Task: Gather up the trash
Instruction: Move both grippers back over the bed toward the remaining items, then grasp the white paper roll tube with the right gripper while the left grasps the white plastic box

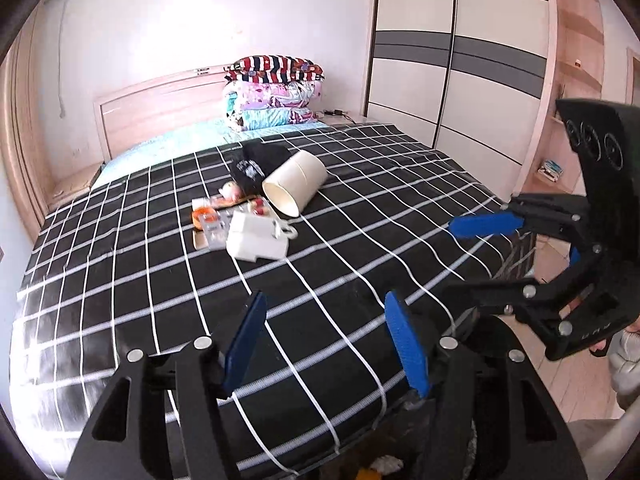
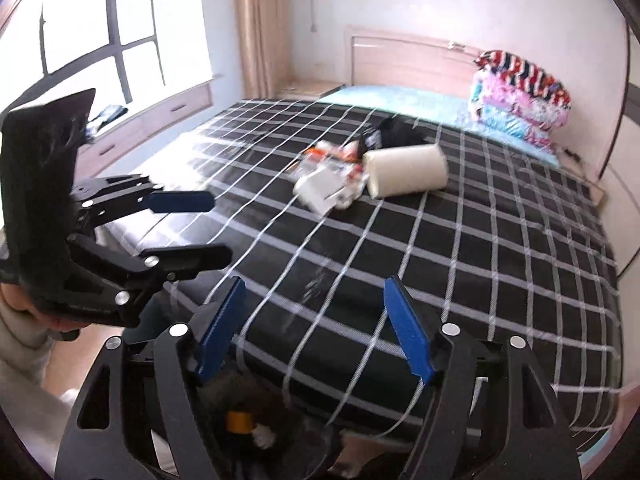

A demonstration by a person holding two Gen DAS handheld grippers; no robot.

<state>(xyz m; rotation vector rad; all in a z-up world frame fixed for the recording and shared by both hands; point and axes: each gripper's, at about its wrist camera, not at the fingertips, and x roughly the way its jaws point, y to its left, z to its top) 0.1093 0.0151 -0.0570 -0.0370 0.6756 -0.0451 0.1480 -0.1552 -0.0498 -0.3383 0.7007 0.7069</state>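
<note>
A heap of trash lies mid-bed on the black checked cover: a white bin on its side, a white box, clear and orange wrappers, and a black bag. My left gripper is open and empty over the bed's near edge; it also shows in the right wrist view. My right gripper is open and empty, seen at the right in the left wrist view.
Folded quilts are stacked by the headboard. A wardrobe stands right of the bed, a window with drawers left of it. A dark bag holding some trash sits below the grippers at the bed's foot.
</note>
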